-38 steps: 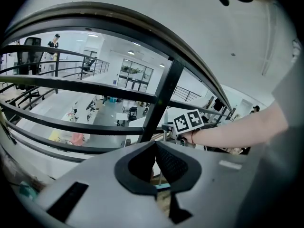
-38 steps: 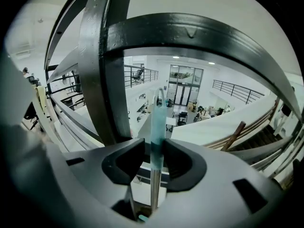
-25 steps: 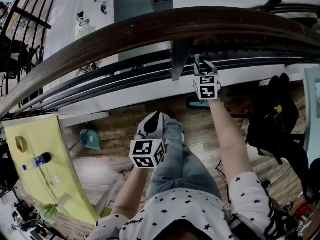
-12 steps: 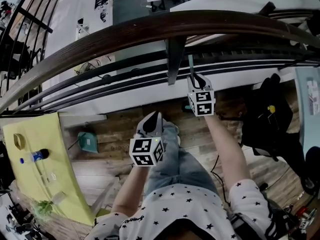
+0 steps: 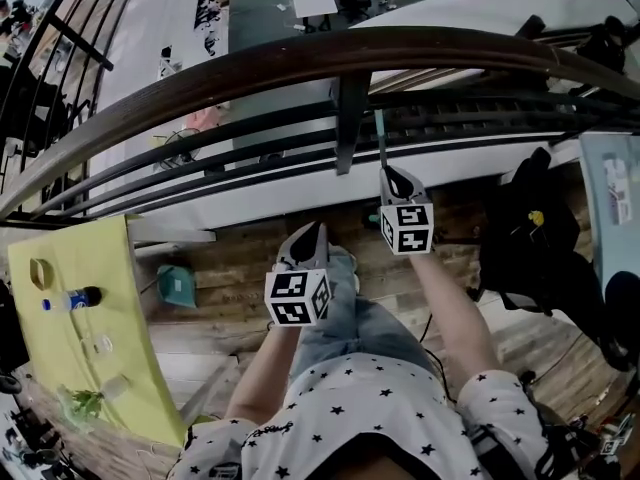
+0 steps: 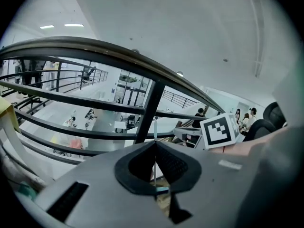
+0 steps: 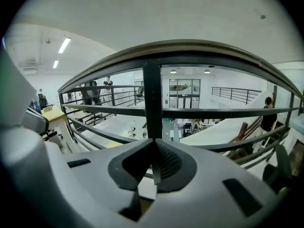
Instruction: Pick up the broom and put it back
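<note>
My right gripper (image 7: 153, 151) jaws are closing on the broom handle (image 5: 380, 140) between them; left gripper (image 6: 155, 144) jaws together, empty. I'd lift next.

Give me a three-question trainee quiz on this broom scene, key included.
1. True or false: the bottle is on the yellow table.
2. Which gripper has the broom handle between its jaws, left or right?
3. The teal dustpan sits: A on the floor; B on the yellow table; C on a shelf.
Key: 1 true. 2 the right gripper, its jaws closing on it. 3 A.
</note>
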